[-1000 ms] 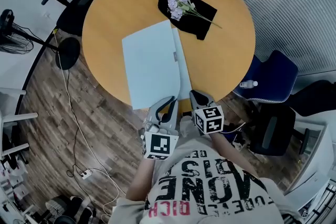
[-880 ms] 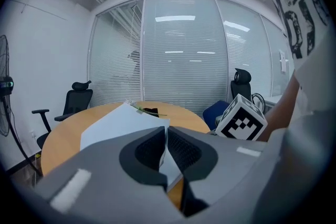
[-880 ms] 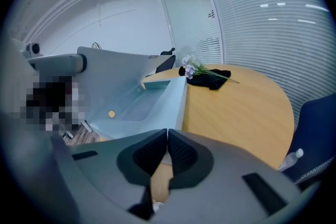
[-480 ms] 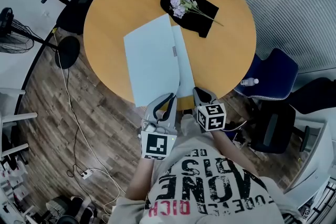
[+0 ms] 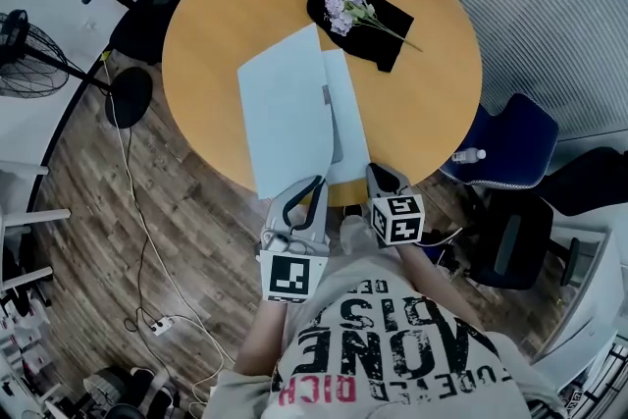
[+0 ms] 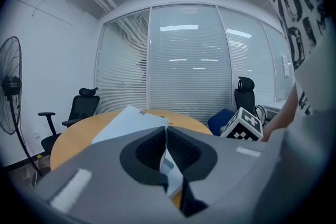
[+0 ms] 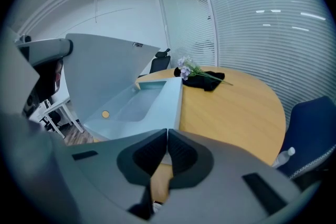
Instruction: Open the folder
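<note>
- Since the left tongs [image 5: 316, 182] hold the folder [image 5: 339, 137] only by a thin bite on the near edge of its front cover [image 5: 285, 113], the likeliest slip is the smooth cover sliding out of the pads and dropping shut.
- If the cover is swung over too fast, the whole folder could skid across the desk [image 5: 422, 103] or tip off its near rim, because the folder's near end already lies right at that rim.
- The folder is pale blue, thin and flat. Its front cover is tilted up along the left side, and the lower leaf [image 5: 348, 132] lies flat on the wood, so I judge it part-way open.
- The inside looks bare and smooth, with a small clip [image 5: 326, 93] near the spine. In the right gripper view a little round spot shows on the inner face, and I cannot tell what it is.
- Left tongs: pressed narrow on the cover, a pale sheet showing between the pads.
- Right tongs [image 5: 379, 176]: pads brought together at the near edge of the lower leaf. Whether they nip that leaf or merely sit by it, I cannot tell, and if they only sit there the leaf may lift along with the cover.
- Well beyond the folder, at the far side of the desk, lilac flowers [image 5: 345, 3] lie on a black cloth [image 5: 391, 26], clear of the cover's swing.
</note>
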The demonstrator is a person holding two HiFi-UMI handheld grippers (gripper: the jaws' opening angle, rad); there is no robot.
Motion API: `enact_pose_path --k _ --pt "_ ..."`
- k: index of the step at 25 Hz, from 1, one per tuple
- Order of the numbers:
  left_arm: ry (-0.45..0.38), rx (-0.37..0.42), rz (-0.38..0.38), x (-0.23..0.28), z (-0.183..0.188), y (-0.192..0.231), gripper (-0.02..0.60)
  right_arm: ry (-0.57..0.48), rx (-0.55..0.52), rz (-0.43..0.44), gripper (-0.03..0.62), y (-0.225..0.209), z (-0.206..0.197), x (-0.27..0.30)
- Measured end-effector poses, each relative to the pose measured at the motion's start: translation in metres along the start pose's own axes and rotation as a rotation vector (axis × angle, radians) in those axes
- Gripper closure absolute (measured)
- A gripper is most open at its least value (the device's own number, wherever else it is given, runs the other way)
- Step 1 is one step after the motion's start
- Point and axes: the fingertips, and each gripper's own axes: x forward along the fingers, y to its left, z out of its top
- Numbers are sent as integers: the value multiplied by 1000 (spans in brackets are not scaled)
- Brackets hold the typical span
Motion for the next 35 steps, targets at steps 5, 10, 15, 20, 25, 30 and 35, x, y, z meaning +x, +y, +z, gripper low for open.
enact_pose_path --k 5,10,15,20,25,30,35 --pt "-20 -49 37 -10 6 10 563 -2 4 -24 580 -1 0 0" --pt "-38 -106 75 -21 10 21 565 -3 18 -49 580 -2 0 0" --pt "-49 -110 96 -33 14 32 566 -7 28 -75 580 -2 1 -1" --pt "-61 -125 118 -44 15 40 568 -14 26 -107 581 -2 0 -1" --pt "-83 -168 157 -55 15 54 569 -19 25 -147 582 -2 0 -1" --pt "-128 -135 216 -71 16 71 569 -28 26 -191 582 -3 0 -1" --pt "-151 -164 283 -89 13 91 569 -33 33 -222 582 -3 1 -1"
